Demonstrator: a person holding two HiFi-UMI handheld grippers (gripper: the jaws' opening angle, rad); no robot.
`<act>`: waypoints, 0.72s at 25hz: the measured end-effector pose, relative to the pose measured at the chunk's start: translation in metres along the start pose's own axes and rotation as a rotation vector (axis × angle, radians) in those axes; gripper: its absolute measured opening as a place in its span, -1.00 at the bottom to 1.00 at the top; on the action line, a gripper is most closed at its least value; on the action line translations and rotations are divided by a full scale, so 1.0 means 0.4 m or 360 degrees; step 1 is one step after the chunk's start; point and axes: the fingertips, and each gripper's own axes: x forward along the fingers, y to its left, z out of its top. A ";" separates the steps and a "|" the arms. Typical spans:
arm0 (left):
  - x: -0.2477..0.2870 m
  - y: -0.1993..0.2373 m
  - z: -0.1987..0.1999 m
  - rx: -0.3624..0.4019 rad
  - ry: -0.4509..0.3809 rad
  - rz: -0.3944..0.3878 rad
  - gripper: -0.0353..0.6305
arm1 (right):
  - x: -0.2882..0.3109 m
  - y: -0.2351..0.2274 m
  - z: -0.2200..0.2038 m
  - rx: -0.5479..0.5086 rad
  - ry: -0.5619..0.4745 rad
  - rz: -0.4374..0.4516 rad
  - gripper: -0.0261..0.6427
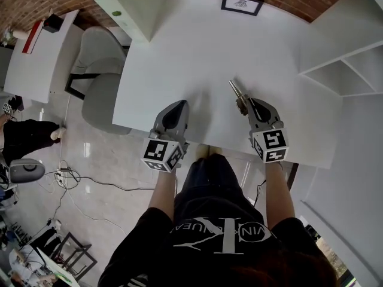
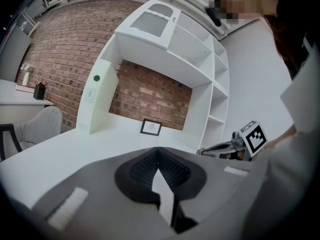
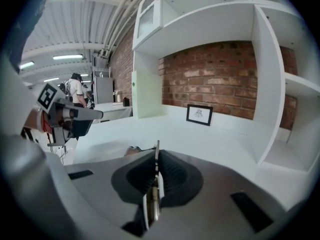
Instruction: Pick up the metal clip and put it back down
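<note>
Right gripper (image 1: pixel 243 104), centre-right, pinches clip (image 1: pixel 235 89) edge-on — thin hold; it may twist free above desk (image 1: pixel 197 52). Left gripper (image 1: pixel 178 105) pressed together, empty.

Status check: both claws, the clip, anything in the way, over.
Left claw shut, empty. Right claw shut on metal clip, clip pointing forward over the white desk. Only a picture frame, far back on the desk.

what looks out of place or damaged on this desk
Nothing stands out. The frame stands upright at the back of the desk, and the clip is pinched in the right gripper, sticking out ahead of it. No spill or damage shows.
</note>
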 end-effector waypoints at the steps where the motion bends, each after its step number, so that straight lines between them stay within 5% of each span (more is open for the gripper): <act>1: 0.000 0.000 -0.003 -0.0003 0.0003 0.0001 -0.86 | 0.005 0.004 -0.005 -0.0039 0.0018 0.0001 -0.89; 18: -0.001 0.012 -0.038 -0.0033 0.0036 0.0028 -0.86 | 0.050 0.026 -0.032 -0.0312 0.0075 -0.0008 -0.88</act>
